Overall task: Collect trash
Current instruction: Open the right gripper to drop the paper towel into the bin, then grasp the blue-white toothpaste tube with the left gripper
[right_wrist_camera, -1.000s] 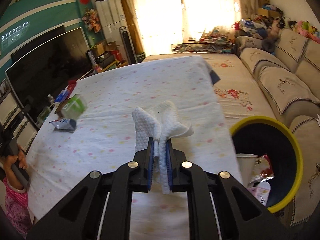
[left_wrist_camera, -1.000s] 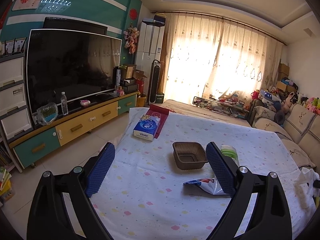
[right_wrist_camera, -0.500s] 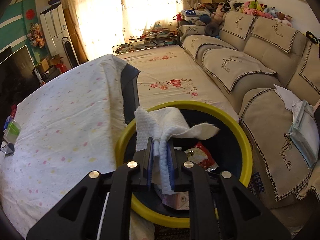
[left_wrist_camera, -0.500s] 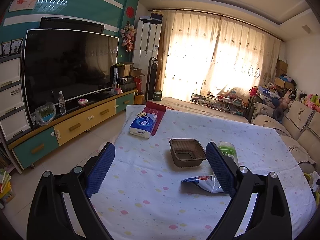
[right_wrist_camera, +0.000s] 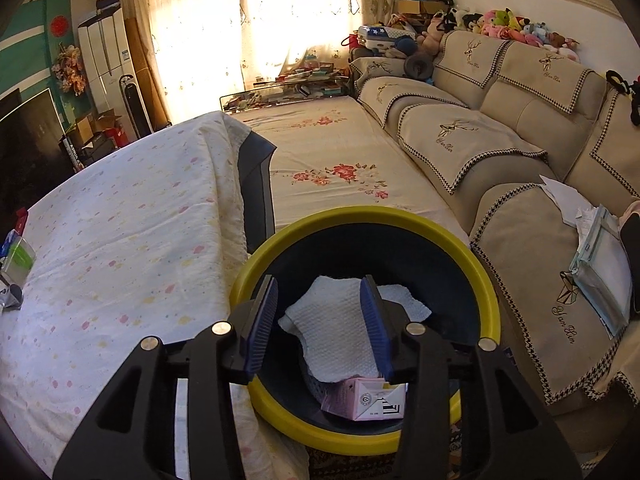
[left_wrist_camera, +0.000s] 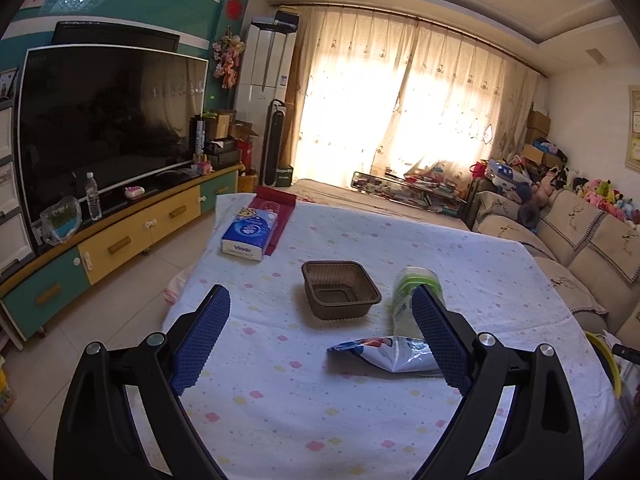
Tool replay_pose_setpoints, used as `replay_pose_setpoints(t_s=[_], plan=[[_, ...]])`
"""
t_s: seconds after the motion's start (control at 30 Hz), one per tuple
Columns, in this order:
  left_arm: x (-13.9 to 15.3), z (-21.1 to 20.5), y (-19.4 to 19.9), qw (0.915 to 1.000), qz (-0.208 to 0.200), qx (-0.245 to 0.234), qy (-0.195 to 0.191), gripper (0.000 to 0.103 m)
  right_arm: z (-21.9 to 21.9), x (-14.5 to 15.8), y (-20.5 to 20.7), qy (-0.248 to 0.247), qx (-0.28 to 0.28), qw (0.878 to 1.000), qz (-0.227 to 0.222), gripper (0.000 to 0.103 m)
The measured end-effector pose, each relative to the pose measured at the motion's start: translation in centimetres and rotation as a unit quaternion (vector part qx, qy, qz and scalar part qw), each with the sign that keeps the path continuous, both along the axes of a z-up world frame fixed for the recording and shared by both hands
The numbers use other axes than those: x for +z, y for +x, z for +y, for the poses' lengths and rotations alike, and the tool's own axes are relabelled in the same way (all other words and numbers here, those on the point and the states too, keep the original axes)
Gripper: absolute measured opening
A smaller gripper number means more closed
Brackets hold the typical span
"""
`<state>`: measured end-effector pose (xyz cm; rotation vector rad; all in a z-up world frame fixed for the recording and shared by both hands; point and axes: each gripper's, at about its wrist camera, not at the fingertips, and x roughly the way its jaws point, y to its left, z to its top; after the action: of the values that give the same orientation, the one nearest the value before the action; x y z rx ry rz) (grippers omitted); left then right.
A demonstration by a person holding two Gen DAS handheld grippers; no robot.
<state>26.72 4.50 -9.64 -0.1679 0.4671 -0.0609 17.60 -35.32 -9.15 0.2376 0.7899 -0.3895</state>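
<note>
Directly below the right gripper point(right_wrist_camera: 320, 320), a round bin with a yellow rim point(right_wrist_camera: 486, 280) stands on the floor between the cloth-covered table point(right_wrist_camera: 120, 240) and the beige sofa point(right_wrist_camera: 520, 140). The right tongs hang over the bin's mouth, which is where a dropped piece will land. Their jaws have just been opening and now stand partly apart. A white paper towel point(right_wrist_camera: 336, 328) shows between the blue pads point(right_wrist_camera: 262, 320) but no pad presses on it; it appears to be falling or lying loose inside the bin, over a pink carton point(right_wrist_camera: 368, 398) already in there.

Ahead of the left gripper point(left_wrist_camera: 320, 340), more trash waits on the table. The left tongs are wide open and hold nothing. A brown plastic tray point(left_wrist_camera: 340, 294) sits just beyond the fingertips, between the two jaws. A crumpled foil wrapper point(left_wrist_camera: 384, 354) lies close against the inner side of the right-hand jaw, and a clear cup with a green lid point(left_wrist_camera: 412, 284) lies on its side just past that jaw's tip. A blue tissue pack point(left_wrist_camera: 248, 236) rests farther off, beyond the left-hand jaw, probably not trash.
</note>
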Motion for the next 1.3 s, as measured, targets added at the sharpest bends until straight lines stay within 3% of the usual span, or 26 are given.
replay_pose_setpoints(t_s=[0.23,0.53,0.63,0.87,0.97,1.3], plan=[[-2.0,-1.3,2.6,0.9952,0.067,-0.066,-0.027,0.091,1.2,0.2,0.6,0.006,0.015,1.0,-0.002,0.043],[-4.7,-1.3,6.9,0.9776,0.176,-0.076,-0.086,0.091,1.1,0.1,0.6,0.024,0.018,0.999,-0.012,0.047],[-5.3,-1.8,8.2,0.9738,0.197,-0.075,-0.085,0.091,0.8,-0.1,0.5,0.03,0.018,0.999,-0.013,0.047],[-5.9,-3.5,8.9,0.9762,0.201,-0.067,-0.045,0.075,0.1,-0.3,0.5,0.036,0.012,0.999,-0.013,0.048],[-6.0,-4.0,9.0,0.9762,0.199,-0.074,-0.041,0.054,0.1,-0.3,0.4,0.037,0.012,0.999,-0.013,0.048],[-4.5,-6.6,7.5,0.9802,0.16,-0.117,-0.006,0.038,0.4,-0.3,0.3,0.036,0.015,0.999,-0.017,0.048]])
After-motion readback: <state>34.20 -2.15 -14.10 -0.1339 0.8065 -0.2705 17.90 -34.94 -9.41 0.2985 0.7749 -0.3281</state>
